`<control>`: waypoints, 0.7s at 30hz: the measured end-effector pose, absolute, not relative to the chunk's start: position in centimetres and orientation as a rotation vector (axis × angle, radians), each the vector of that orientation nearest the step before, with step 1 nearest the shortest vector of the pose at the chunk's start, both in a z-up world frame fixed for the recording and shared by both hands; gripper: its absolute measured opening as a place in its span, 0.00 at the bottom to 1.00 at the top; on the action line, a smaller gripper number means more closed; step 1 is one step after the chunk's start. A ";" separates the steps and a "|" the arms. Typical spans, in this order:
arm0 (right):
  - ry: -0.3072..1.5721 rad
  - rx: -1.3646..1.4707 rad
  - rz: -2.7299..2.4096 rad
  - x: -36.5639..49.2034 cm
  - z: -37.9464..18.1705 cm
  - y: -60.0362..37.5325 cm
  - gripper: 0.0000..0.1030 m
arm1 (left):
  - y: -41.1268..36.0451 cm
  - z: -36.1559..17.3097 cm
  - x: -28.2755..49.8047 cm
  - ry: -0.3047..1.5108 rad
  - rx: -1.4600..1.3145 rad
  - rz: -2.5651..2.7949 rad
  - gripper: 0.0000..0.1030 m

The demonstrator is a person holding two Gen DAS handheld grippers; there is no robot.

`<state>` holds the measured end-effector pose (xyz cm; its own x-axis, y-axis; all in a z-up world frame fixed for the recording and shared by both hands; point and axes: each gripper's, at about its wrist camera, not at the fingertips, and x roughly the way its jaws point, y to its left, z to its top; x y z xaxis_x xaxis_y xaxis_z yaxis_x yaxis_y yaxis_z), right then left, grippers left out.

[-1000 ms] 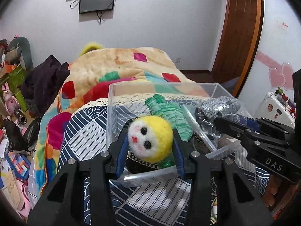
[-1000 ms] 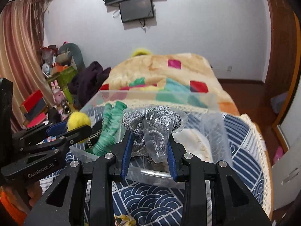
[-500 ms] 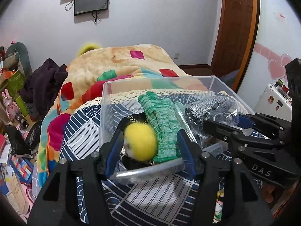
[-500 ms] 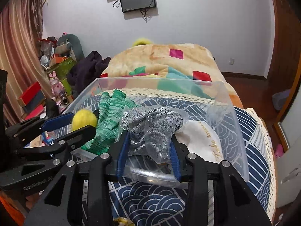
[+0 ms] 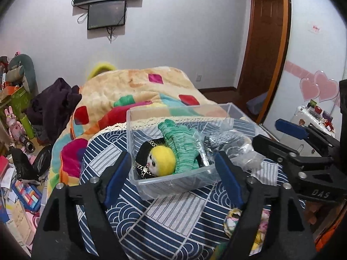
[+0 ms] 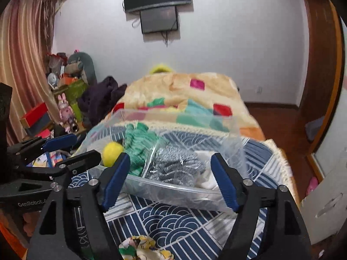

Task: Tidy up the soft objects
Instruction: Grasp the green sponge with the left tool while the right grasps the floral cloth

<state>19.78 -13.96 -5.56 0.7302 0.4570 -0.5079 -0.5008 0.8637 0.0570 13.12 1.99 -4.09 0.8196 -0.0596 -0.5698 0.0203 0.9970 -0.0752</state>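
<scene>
A clear plastic box (image 5: 173, 178) (image 6: 173, 189) stands on the blue patterned cloth. In it lie a yellow-headed plush doll (image 5: 161, 161) (image 6: 111, 153), a green knit glove (image 5: 180, 139) (image 6: 138, 140) and a bagged silver-grey knit item (image 6: 175, 166) (image 5: 225, 143). My left gripper (image 5: 173, 173) is open and empty just in front of the box. My right gripper (image 6: 169, 177) is open and empty at the box's near wall. Each gripper shows in the other's view, the right gripper (image 5: 282, 134) and the left gripper (image 6: 67, 149).
A floral fabric piece (image 6: 143, 248) (image 5: 234, 218) lies on the cloth near me. A colourful blanket (image 5: 134, 95) covers the bed behind the box. Clutter and toys (image 5: 15, 112) stand at the left. A wooden door (image 5: 264, 43) is at the back right.
Both grippers opened and pulled back from the box. The doll dropped from the left gripper into the box; the bagged silver-grey item left the right gripper and lies inside.
</scene>
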 end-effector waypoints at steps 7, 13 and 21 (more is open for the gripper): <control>0.504 -0.074 0.528 17.2 -5.4 -15.8 0.82 | 1.7 -4.3 10.0 0.596 -0.054 -0.055 0.86; 0.598 -0.086 0.548 16.1 -8.4 -16.1 0.82 | 1.4 -6.4 8.1 0.665 -0.074 -0.093 0.86; 0.711 -0.117 0.571 14.3 -12.1 -16.0 0.82 | 0.1 -8.9 5.7 0.731 -0.078 -0.128 0.86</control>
